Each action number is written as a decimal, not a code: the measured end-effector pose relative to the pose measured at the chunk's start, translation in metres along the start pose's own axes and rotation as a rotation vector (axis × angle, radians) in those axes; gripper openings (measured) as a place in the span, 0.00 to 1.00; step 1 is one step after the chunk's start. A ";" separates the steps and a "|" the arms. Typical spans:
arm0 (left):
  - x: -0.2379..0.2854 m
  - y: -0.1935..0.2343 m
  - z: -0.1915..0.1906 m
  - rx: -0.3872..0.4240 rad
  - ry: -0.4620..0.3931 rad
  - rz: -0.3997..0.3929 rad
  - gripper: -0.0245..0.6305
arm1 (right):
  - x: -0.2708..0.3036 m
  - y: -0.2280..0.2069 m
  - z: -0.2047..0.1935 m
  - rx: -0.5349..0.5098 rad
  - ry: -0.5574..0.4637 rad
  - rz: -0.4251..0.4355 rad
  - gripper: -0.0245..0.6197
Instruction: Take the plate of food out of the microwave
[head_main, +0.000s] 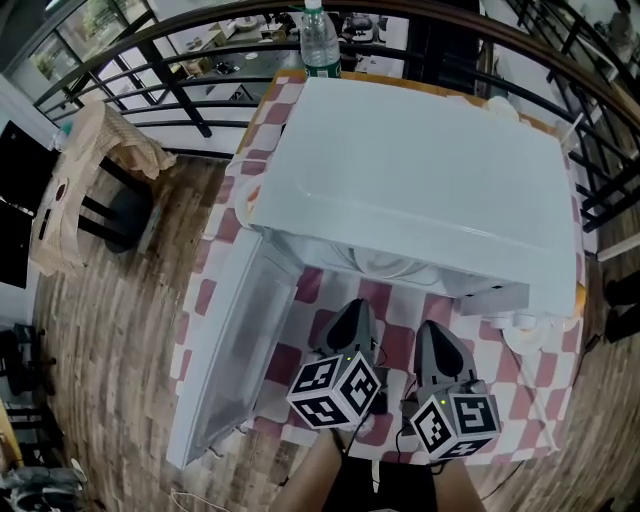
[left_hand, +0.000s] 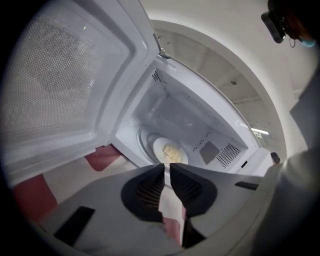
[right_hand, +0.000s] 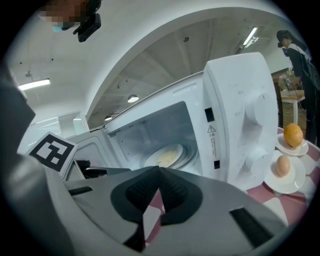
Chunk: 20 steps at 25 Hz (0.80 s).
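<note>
At the left of the microwave (head_main: 420, 190), its door (head_main: 225, 360) is swung wide open, so the opening is judged done and the reach for the plate is taken as the step in hand. In front of the microwave's open mouth the left gripper (left_hand: 167, 165) is held with its jaws only a sliver apart and nothing between them. It is aimed at the plate of food (left_hand: 171, 151), which is seen untouched deep inside the microwave, apart from both grippers. Further right, also in front of the microwave, the right gripper (right_hand: 159, 168) is held with its jaws together and empty. For the next move, one pair of jaws would need to be spread wider, carried into the microwave and closed on the plate's rim. The plate would then have to be kept level while drawn out over the bench (head_main: 545, 400). At the right of the microwave a saucer (right_hand: 295, 182) with an egg (right_hand: 283, 166) is best left undisturbed.
</note>
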<state>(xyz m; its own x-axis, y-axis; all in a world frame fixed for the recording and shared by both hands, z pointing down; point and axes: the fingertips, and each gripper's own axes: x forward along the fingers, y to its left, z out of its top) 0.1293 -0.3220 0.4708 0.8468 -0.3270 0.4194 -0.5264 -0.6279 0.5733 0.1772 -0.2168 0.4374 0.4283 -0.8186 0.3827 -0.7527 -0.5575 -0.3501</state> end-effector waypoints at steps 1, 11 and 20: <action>0.001 0.001 0.000 -0.011 -0.001 0.005 0.10 | 0.000 -0.002 -0.001 -0.001 0.005 0.001 0.05; 0.018 -0.004 0.001 -0.160 0.002 0.003 0.13 | 0.003 -0.015 -0.008 0.023 0.048 0.003 0.05; 0.039 0.001 -0.002 -0.339 0.025 -0.004 0.29 | 0.013 -0.021 -0.010 0.024 0.067 0.002 0.05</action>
<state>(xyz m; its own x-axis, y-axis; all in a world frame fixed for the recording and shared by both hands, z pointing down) 0.1618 -0.3338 0.4891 0.8489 -0.3051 0.4316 -0.5221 -0.3566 0.7747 0.1937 -0.2142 0.4584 0.3918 -0.8090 0.4382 -0.7412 -0.5597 -0.3706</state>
